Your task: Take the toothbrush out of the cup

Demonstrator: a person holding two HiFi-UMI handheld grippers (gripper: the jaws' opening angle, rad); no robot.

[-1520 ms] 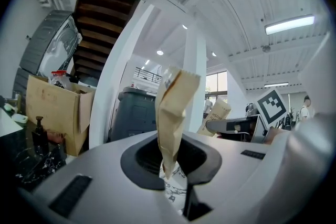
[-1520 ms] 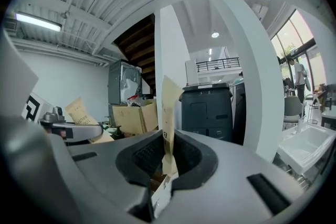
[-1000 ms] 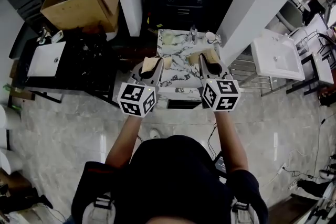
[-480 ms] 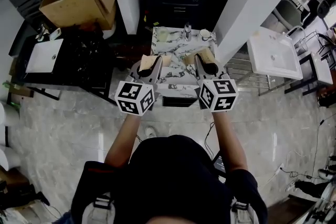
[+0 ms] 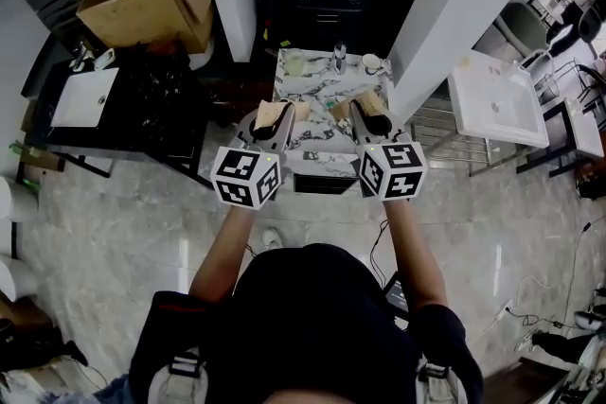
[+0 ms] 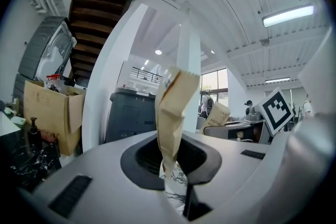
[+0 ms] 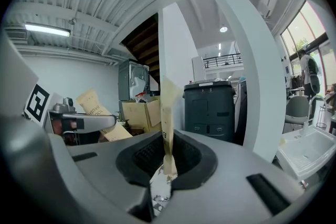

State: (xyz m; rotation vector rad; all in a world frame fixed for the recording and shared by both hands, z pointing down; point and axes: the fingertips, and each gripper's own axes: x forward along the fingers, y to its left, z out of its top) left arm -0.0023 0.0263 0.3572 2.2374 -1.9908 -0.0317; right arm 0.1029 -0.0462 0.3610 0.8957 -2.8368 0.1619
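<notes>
Between the closed jaws of the left gripper [image 6: 176, 186] a tan paper toothbrush packet [image 6: 173, 107] juts out, pinched by one end. The right gripper [image 7: 167, 168] clamps a second packet [image 7: 168, 113] the same way, probably so each stays clear for carrying. Ahead, on the marble counter [image 5: 317, 95], the white cup [image 5: 372, 64] sits well apart from both, its contents too small to tell.

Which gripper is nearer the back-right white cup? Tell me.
Right. The right gripper hangs just in front of the white cup; the left gripper is farther left.
</notes>
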